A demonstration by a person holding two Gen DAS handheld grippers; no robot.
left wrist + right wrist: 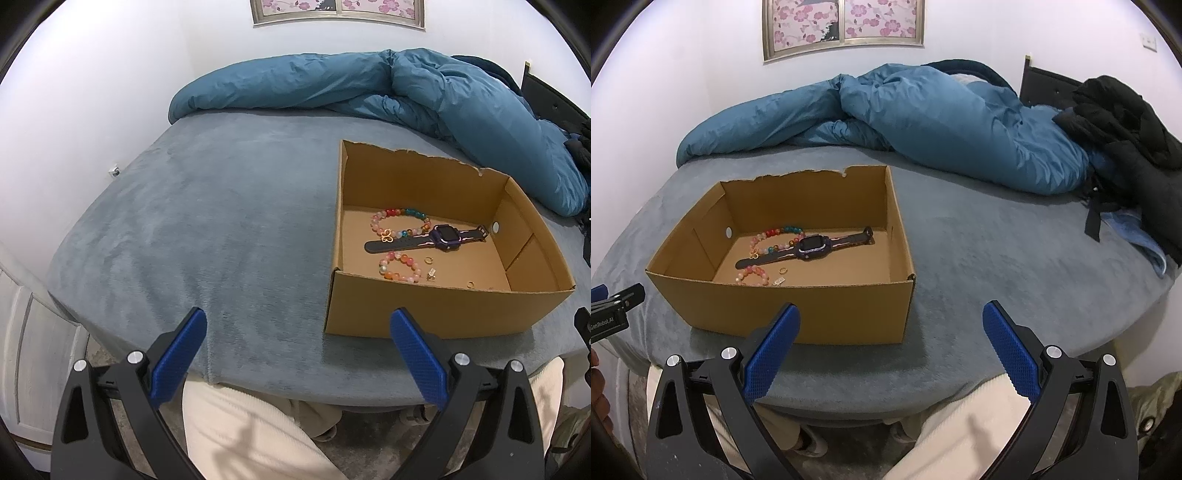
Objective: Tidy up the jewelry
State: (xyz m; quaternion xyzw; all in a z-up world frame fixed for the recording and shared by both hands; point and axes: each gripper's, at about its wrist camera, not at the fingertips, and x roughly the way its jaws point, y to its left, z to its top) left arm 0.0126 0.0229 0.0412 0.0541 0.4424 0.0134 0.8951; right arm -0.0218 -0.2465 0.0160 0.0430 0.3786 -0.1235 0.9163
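Bed (207, 206) with grey-blue plush cover, carrying a rumpled blue duvet (424, 88) behind the cardboard box (424, 314) and the box itself near the bed's front edge. The soft cover gives no firm footing: a push on a box wall could likely slide or tip the box toward the edge.

Cardboard box, open-topped, far rim torn. All visible jewelry lies on its floor. Inside the box, toward the back: a multicoloured bead bracelet (402, 221) with a gold butterfly charm. Across the box's middle: a dark watch (428, 240), its strap overlapping that bracelet, so lifting either one may drag the other. Toward the box's front wall: a pink bead bracelet (400, 266), a gold ring (428, 260), a small pale charm (431, 274) and another ring (470, 284). These small pieces appear the likeliest to slip from a grip or be flicked out of sight; the front wall also partly hides them from the right wrist view.

Left gripper (297, 325) and right gripper (891, 319), both in front of the box, above the bed's edge: fingers spread wide, holding nothing.
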